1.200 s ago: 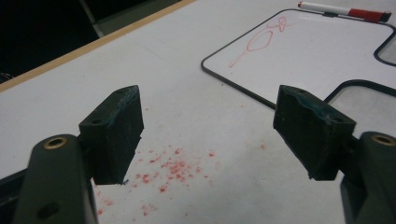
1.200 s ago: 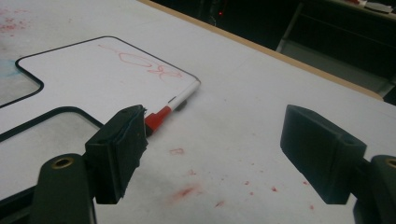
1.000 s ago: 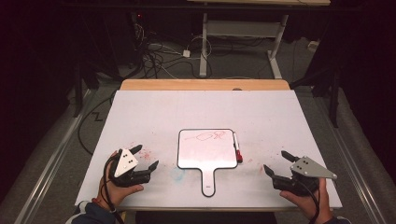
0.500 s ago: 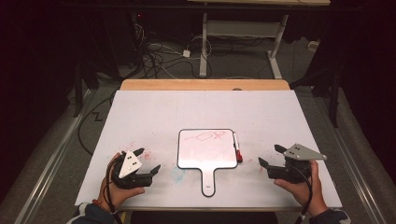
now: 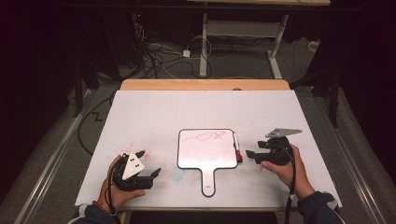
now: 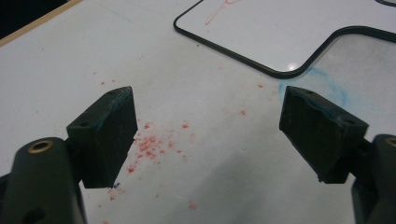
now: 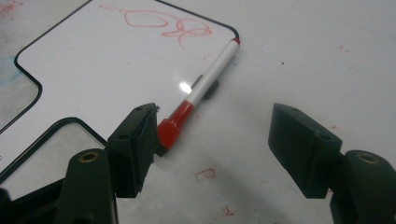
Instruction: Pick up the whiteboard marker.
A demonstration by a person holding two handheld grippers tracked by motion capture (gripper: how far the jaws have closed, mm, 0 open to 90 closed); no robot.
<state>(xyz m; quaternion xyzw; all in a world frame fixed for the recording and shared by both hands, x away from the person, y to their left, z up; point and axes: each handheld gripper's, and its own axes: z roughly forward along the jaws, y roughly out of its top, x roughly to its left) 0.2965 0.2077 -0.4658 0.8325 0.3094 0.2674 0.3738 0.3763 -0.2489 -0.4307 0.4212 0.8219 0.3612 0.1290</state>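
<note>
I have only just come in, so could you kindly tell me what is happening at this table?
A person holds a gripper in each hand over a white table. The right gripper has moved in toward the red-capped marker lying at the right edge of a small handled whiteboard with red scribbles. Its fingers have just been closing, with the marker's cap beside one of them but not yet pinched. The left gripper rests open near the board's lower left, holding nothing.

A big white table [image 5: 154, 112] holds a small white board [image 5: 206, 148] near its middle. A red-capped pen [image 5: 236, 148] lies at the board's three o'clock side, touching it.
</note>
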